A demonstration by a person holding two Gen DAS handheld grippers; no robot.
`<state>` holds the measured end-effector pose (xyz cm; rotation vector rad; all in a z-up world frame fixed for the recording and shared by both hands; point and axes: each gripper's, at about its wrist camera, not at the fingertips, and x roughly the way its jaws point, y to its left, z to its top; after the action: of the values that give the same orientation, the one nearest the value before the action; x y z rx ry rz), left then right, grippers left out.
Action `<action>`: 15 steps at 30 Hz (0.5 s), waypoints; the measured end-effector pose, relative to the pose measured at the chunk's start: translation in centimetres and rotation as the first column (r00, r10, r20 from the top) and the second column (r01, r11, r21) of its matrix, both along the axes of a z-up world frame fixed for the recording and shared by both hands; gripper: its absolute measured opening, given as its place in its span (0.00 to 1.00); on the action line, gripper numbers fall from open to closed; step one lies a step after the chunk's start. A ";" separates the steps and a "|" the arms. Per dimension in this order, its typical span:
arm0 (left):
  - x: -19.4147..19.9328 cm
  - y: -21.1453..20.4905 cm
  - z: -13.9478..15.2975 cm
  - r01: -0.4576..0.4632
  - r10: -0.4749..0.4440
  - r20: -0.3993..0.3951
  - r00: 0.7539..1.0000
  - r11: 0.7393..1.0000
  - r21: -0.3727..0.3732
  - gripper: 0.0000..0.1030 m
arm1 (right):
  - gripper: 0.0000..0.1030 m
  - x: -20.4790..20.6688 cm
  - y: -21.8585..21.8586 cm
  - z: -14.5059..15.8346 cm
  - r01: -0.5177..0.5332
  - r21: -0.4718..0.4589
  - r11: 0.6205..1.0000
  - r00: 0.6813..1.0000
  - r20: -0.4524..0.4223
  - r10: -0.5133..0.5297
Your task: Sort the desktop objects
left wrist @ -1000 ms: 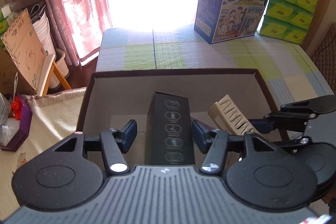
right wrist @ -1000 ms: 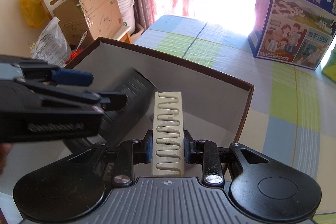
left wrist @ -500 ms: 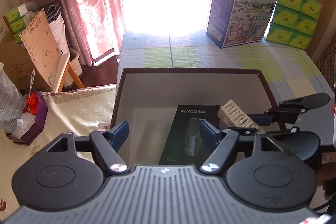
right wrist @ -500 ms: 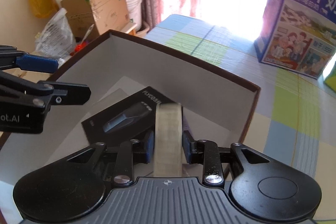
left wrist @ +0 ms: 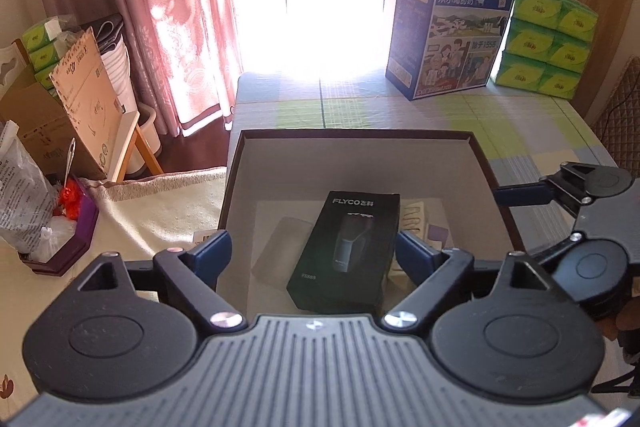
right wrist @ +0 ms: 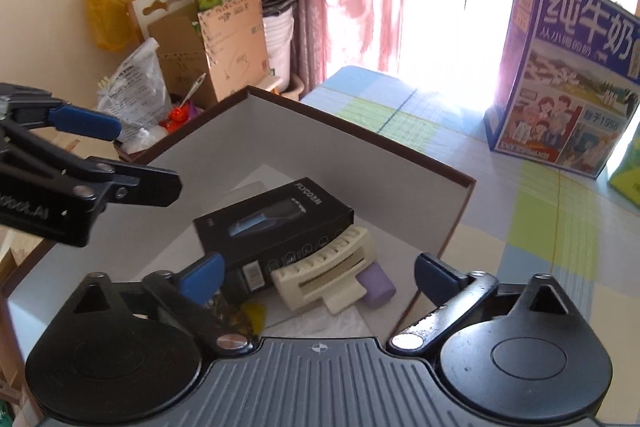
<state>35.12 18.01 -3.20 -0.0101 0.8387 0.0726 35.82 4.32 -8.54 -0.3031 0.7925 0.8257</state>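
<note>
A black FLYCO box (left wrist: 344, 251) lies flat on the floor of the brown storage box (left wrist: 356, 134). My left gripper (left wrist: 312, 253) hovers above it, jaws opening, with the pads clear of the black box. In the right wrist view a cream slotted piece (right wrist: 332, 267) lies against the black FLYCO box (right wrist: 276, 223), beside a small purple block (right wrist: 376, 287). My right gripper (right wrist: 320, 275) hangs over them, jaws opening wide and holding nothing. The left gripper (right wrist: 132, 155) reaches in from the left over the storage box (right wrist: 360, 135).
A blue milk carton (left wrist: 452, 23) and stacked green tissue packs (left wrist: 548, 39) stand at the far end of the checked tablecloth (left wrist: 520, 131). Cardboard boxes (left wrist: 68, 99) and a purple tray (left wrist: 68, 247) crowd the left side. Something yellow (right wrist: 252, 315) lies near the right gripper's left finger.
The left gripper let go of the upright black box, which now lies flat. The right gripper released the cream piece into the storage box. Both grippers pulled back and up, jaws widened.
</note>
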 end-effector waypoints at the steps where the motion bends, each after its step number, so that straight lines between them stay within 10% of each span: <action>1: -0.3 -0.2 0.1 0.002 -0.002 0.005 1.000 1.000 0.002 0.87 | 0.98 -0.5 -0.3 0.2 -0.003 0.003 1.000 1.000 0.009 0.003; 15: -5.2 -2.7 2.2 -0.019 0.018 0.076 0.997 1.000 0.011 0.94 | 0.98 -5.3 -4.6 2.6 0.032 0.058 0.998 0.999 0.029 -0.034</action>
<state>29.95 15.30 -1.00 -0.0098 0.7624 0.0942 30.50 -0.24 -5.98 -0.2507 0.7426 0.8096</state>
